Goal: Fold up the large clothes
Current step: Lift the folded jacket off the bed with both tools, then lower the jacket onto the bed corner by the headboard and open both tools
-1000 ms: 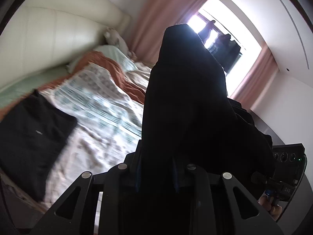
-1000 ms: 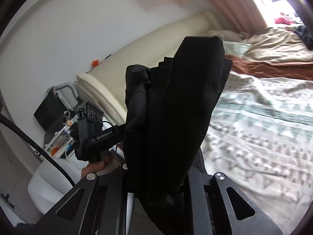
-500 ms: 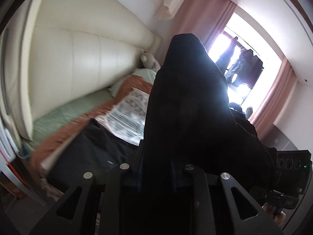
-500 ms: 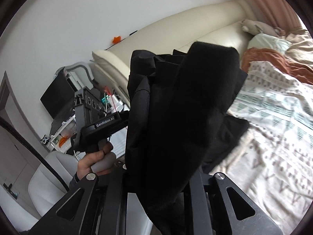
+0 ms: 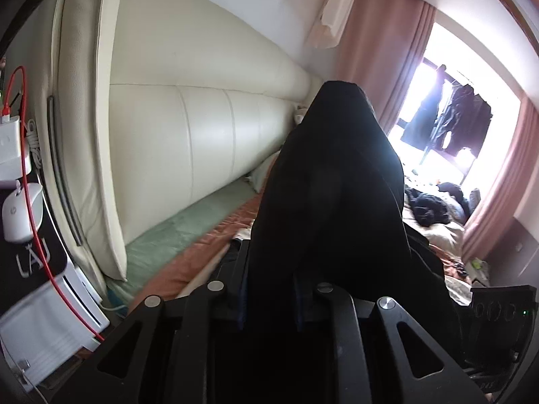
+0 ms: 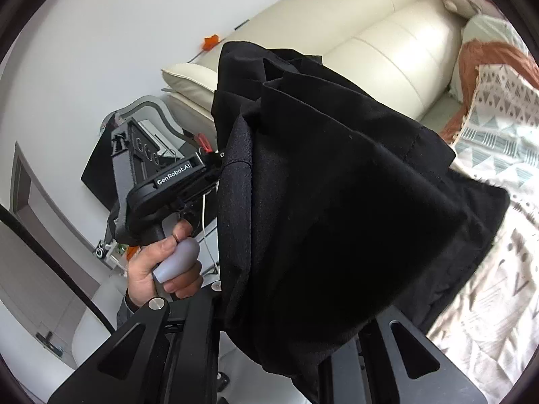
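While black garment [image 5: 331, 181] hangs above bed [image 6: 498, 155], left gripper [image 5: 269, 298] and right gripper [image 6: 286, 336] jaws each clamp it

In the left wrist view the garment [image 5: 330, 202] stands up out of the left gripper [image 5: 269, 303], between its two fingers, and hides the middle of the bed [image 5: 188, 266]. The headboard [image 5: 188, 134] runs along the bed's far left side; left of it, at the frame's edge, sits a charger [image 5: 13, 148] with a cable [image 5: 37, 235] hanging below. Behind the garment, to the right, is the window [image 5: 448, 107] between curtains [image 5: 374, 60] — clothes [image 5: 427, 208] lie heaped on the bed before it.

In the right wrist view the garment [image 6: 337, 202] rises from the right gripper [image 6: 286, 353]; a hand [image 6: 161, 266] grips the other tool's handle just left of it — the patterned blanket [image 6: 498, 155] lies to the right.
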The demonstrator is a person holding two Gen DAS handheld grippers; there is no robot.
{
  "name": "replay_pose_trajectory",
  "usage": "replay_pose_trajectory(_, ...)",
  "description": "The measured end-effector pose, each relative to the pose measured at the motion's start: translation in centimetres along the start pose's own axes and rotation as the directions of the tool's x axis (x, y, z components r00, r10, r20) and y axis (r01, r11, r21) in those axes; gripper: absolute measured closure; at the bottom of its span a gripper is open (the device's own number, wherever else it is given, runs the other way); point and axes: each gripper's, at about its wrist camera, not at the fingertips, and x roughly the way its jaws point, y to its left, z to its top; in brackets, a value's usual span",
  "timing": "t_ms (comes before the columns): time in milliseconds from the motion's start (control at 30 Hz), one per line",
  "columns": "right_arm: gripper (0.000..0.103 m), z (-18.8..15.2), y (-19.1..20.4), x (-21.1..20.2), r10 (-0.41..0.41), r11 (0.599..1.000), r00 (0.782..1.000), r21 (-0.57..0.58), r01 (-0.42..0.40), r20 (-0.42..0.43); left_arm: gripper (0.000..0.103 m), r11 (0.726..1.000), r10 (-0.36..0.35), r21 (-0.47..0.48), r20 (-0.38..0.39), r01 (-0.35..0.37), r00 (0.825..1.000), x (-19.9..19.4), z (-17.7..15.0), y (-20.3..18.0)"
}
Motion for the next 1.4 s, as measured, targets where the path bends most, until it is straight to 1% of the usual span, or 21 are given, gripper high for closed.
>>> replay_pose_trajectory(167, 0.091, 1.7, -4.0, 2.2, -0.015, 0.999, 1.000, 0.036, 0.016, -0.013, 0.083, 1.000, 0.009, -0.020, -0.029, -0.009, 1.000, 3.7, 0.7, 0.9)
replay_pose_trajectory(267, 0.091, 2.8, -6.9, 2.2, -0.033, 0.997, 0.999, 0.070, 0.034, -0.004, 0.083, 0.999, 0.005, -0.034, -0.054, -0.007, 0.999, 6.8, 1.2, 1.2)
replay_pose_trajectory(367, 0.091, 4.1, -10.5, 2.5, -0.063, 0.994, 0.998, 0.094, 0.062, 0.001, 0.083, 0.999, 0.029, -0.022, -0.083, -0.031, 0.996, 10.4, 1.3, 1.1)
replay_pose_trajectory(500, 0.091, 5.1, -14.3, 3.6, -0.093, 0.987, 0.996, 0.131, 0.091, 0.007, 0.083, 0.999, 0.042, -0.020, -0.120, -0.045, 0.992, 14.9, 1.5, 1.3)
replay_pose_trajectory(567, 0.091, 5.7, -16.2, 4.4, -0.105, 0.984, 0.994, 0.145, 0.103, 0.008, 0.083, 0.998, 0.065, -0.010, -0.137, -0.067, 0.989, 16.7, 1.6, 1.4)
replay_pose_trajectory(633, 0.091, 6.2, -17.9, 5.4, -0.113, 0.981, 0.994, 0.158, 0.111, 0.006, 0.082, 0.994, 0.112, 0.015, -0.154, -0.111, 0.982, 18.4, 1.6, 1.3)
replay_pose_trajectory(667, 0.091, 6.4, -19.2, 5.7, -0.118, 0.979, 0.993, 0.168, 0.115, 0.005, 0.080, 0.992, 0.128, 0.021, -0.166, -0.126, 0.978, 19.3, 1.4, 1.3)
replay_pose_trajectory(700, 0.091, 6.0, -18.9, 6.2, -0.121, 0.978, 0.993, 0.171, 0.119, 0.002, 0.075, 0.989, 0.147, 0.017, -0.170, -0.146, 0.974, 19.9, 1.1, 1.5)
replay_pose_trajectory(733, 0.091, 6.0, -20.0, 6.9, -0.131, 0.976, 0.991, 0.175, 0.129, -0.003, 0.072, 0.987, 0.159, 0.013, -0.170, -0.159, 0.973, 20.1, 0.9, 1.6)
replay_pose_trajectory(800, 0.091, 5.3, -21.8, 8.9, -0.148, 0.968, 0.989, 0.200, 0.150, -0.026, 0.072, 0.978, 0.209, 0.014, -0.169, -0.209, 0.963, 20.5, 0.2, 2.2)
replay_pose_trajectory(867, 0.091, 4.7, -24.0, 10.4, -0.174, 0.956, 0.983, 0.231, 0.184, -0.061, 0.072, 0.976, 0.213, 0.006, -0.190, -0.216, 0.958, 20.5, -0.8, 2.9)
replay_pose_trajectory(933, 0.091, 3.8, -27.1, 12.1, -0.212, 0.933, 0.972, 0.275, 0.234, -0.105, 0.072, 0.976, 0.216, 0.005, -0.206, -0.219, 0.954, 19.9, -2.1, 3.4)
replay_pose_trajectory(967, 0.091, 3.5, -28.1, 12.6, -0.209, 0.927, 0.971, 0.294, 0.234, -0.114, 0.072, 0.974, 0.223, 0.012, -0.209, -0.226, 0.952, 19.3, -3.0, 3.6)
replay_pose_trajectory(1000, 0.091, 3.4, -29.0, 13.2, -0.189, 0.924, 0.975, 0.316, 0.217, -0.115, 0.072, 0.975, 0.222, 0.013, -0.214, -0.224, 0.951, 18.7, -3.9, 3.8)
replay_pose_trajectory(1033, 0.091, 3.3, -29.3, 13.5, -0.184, 0.923, 0.977, 0.322, 0.210, -0.110, 0.072, 0.976, 0.215, 0.012, -0.220, -0.218, 0.952, 18.4, -4.5, 4.0)
replay_pose_trajectory(1133, 0.092, 3.7, -29.1, 13.8, -0.205, 0.922, 0.974, 0.314, 0.225, -0.095, 0.072, 0.977, 0.209, 0.015, -0.222, -0.211, 0.952, 17.0, -6.4, 4.1)
replay_pose_trajectory(1200, 0.092, 4.2, -28.5, 13.8, -0.219, 0.920, 0.973, 0.315, 0.232, -0.076, 0.071, 0.980, 0.192, -0.002, -0.215, -0.197, 0.957, 15.6, -7.5, 4.3)
replay_pose_trajectory(1267, 0.092, 4.7, -27.7, 14.1, -0.253, 0.920, 0.965, 0.291, 0.262, -0.068, 0.048, 0.980, 0.191, -0.018, -0.204, -0.199, 0.960, 14.9, -8.1, 4.6)
replay_pose_trajectory(1300, 0.092, 4.5, -27.5, 14.1, -0.262, 0.920, 0.962, 0.284, 0.272, -0.074, 0.029, 0.978, 0.202, -0.013, -0.189, -0.208, 0.961, 14.3, -8.4, 4.6)
replay_pose_trajectory(1333, 0.092, 4.3, -27.6, 14.5, -0.271, 0.914, 0.958, 0.287, 0.287, -0.095, 0.021, 0.973, 0.228, 0.006, -0.161, -0.230, 0.960, 13.4, -8.9, 4.6)
replay_pose_trajectory(1400, 0.091, 3.9, -28.1, 15.0, -0.273, 0.901, 0.953, 0.314, 0.300, -0.130, 0.021, 0.970, 0.239, 0.002, -0.149, -0.242, 0.959, 12.5, -9.7, 4.8)
